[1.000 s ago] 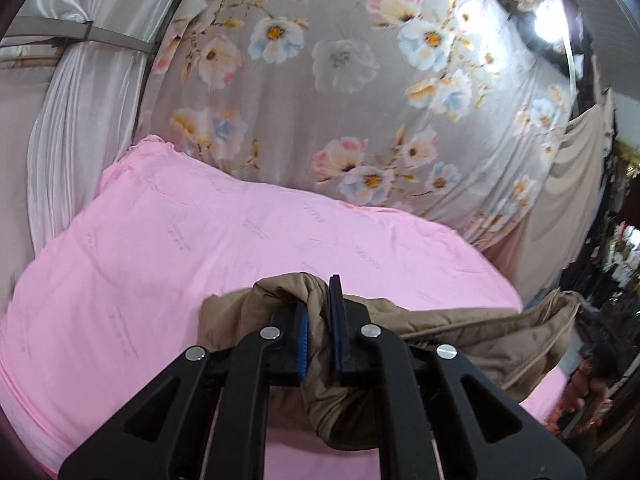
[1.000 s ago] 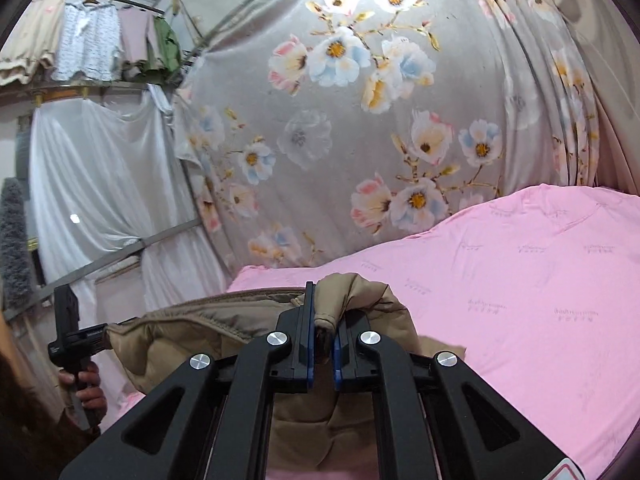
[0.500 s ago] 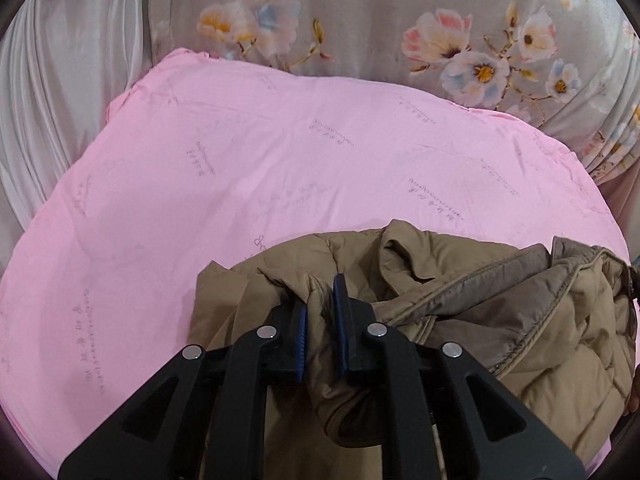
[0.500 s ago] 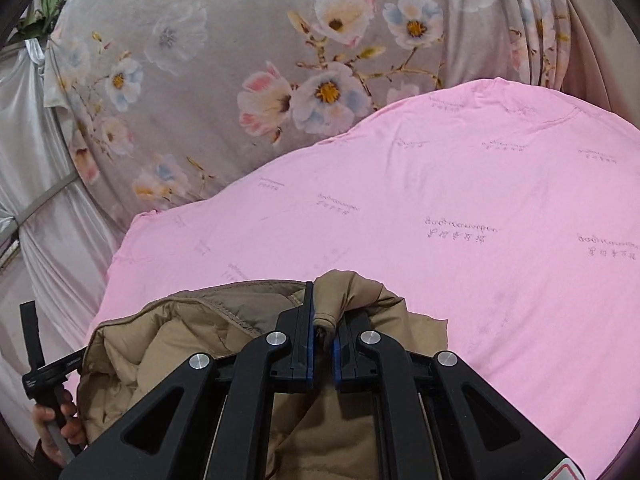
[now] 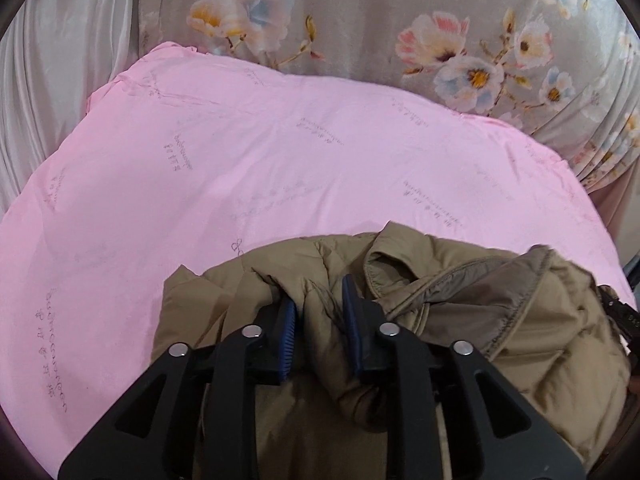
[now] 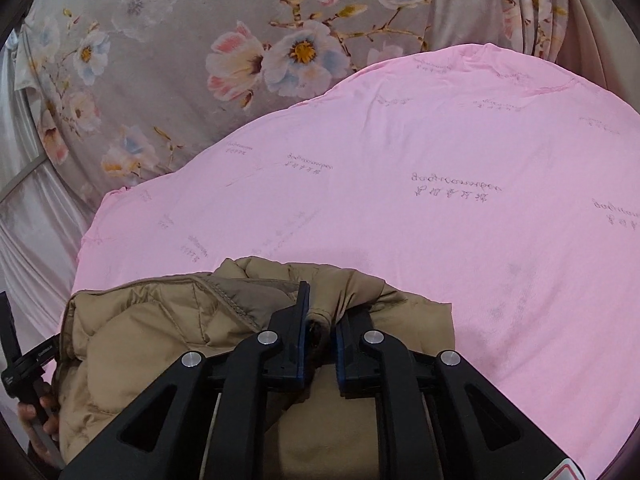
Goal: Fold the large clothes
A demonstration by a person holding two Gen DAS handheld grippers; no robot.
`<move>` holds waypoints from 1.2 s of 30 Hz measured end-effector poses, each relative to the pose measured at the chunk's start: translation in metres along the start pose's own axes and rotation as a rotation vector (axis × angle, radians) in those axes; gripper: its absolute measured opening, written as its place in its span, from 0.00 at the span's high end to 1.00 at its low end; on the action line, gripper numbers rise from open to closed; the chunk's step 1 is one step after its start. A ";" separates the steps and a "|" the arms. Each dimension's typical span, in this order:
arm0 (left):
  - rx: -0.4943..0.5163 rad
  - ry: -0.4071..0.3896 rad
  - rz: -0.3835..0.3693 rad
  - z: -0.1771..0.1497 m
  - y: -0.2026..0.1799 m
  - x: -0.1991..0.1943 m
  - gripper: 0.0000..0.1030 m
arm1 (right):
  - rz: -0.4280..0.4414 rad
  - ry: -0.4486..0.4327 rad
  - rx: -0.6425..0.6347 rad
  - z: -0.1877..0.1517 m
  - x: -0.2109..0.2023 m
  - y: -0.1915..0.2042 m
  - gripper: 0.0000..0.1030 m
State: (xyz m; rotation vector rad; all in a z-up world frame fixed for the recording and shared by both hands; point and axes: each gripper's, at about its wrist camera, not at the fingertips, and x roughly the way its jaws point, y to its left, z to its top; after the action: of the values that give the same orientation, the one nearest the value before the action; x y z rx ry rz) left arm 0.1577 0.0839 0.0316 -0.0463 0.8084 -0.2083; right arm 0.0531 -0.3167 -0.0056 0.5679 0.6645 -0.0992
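Note:
A tan puffer jacket (image 5: 500,320) lies bunched on the near part of a pink bed sheet (image 5: 240,160). My left gripper (image 5: 320,300) straddles a fold at the jacket's left end. Its jaws are opening, and the fold stands slack between the blue pads. In the right wrist view the same jacket (image 6: 140,328) spreads to the left over the sheet (image 6: 440,200). My right gripper (image 6: 320,304) has its jaws opening too, though a fold of the jacket's right end still fills the narrow gap. The jacket's lower part is hidden under both grippers.
A grey floral curtain (image 5: 400,20) hangs behind the bed, with a white drape (image 5: 52,60) to its left. The curtain (image 6: 200,40) also shows in the right wrist view. At the far left there, a hand (image 6: 36,420) holds the other gripper's black handle.
Both grippers came down with the jacket from mid-air onto the pink sheet and tilted downward. The jacket now rests on the bed. Both pairs of jaws have widened, the left more.

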 end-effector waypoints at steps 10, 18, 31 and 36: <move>0.135 -0.159 0.126 0.002 -0.008 -0.075 0.19 | -0.054 -0.113 -0.067 0.006 -0.083 0.021 0.49; 0.256 0.056 0.109 -0.006 -0.064 -0.009 0.38 | -0.148 0.012 -0.316 0.004 -0.024 0.082 0.69; 0.236 0.090 0.190 0.041 -0.056 0.064 0.40 | -0.253 0.118 -0.246 0.036 0.061 0.048 0.94; 0.152 0.124 0.165 0.034 -0.038 0.090 0.37 | -0.251 0.153 -0.193 0.031 0.078 0.031 0.96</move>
State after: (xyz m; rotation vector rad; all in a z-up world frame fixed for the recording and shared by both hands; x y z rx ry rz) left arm 0.2365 0.0276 -0.0047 0.1772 0.9134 -0.1171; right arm 0.1394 -0.2994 -0.0186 0.3063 0.8827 -0.2258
